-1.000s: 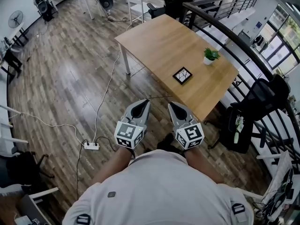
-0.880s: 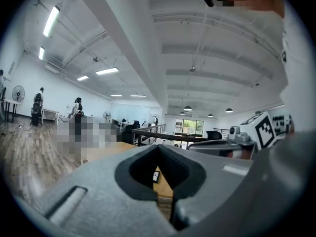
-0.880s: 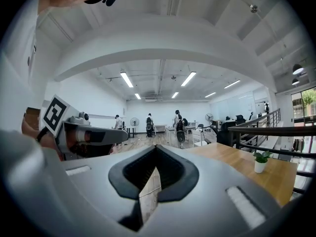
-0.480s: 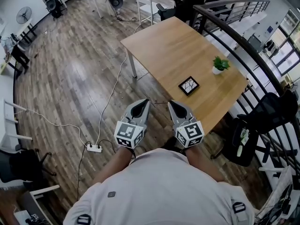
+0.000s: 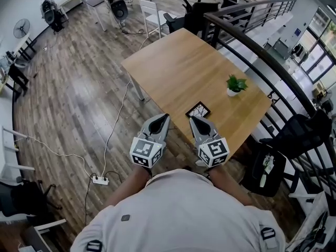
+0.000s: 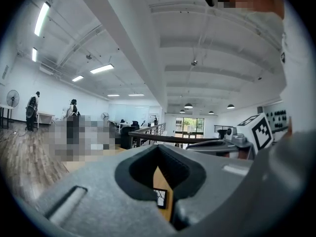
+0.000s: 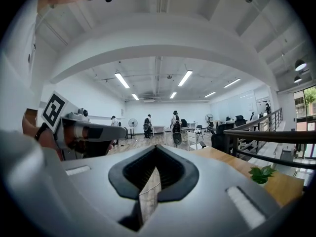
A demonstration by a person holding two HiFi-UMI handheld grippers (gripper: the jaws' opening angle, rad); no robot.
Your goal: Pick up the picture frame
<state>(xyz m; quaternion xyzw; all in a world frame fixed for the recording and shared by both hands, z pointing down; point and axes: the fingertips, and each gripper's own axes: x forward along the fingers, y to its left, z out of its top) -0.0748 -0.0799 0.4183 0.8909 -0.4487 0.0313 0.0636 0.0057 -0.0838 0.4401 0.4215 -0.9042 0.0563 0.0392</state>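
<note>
The head view looks steeply down from overhead onto the left claw (image 5: 165,118), right claw (image 5: 192,119) and tabletop (image 5: 178,67). The left gripper view and right gripper view look nearly level along their own jaws. All 3 share that tabletop.

A dark plank floor (image 5: 63,98) fills the open office. A pale wooden table (image 5: 173,67) bearing a small potted plant (image 5: 234,84) stands beside a curved black railing (image 5: 262,54). A white cable (image 5: 116,117) runs to a power strip (image 5: 100,180). A white chair (image 5: 149,9) and a fan (image 5: 21,28) stand farther off. Long ceiling lights (image 7: 186,78) glow; windows (image 5: 320,22) line the right side.
</note>
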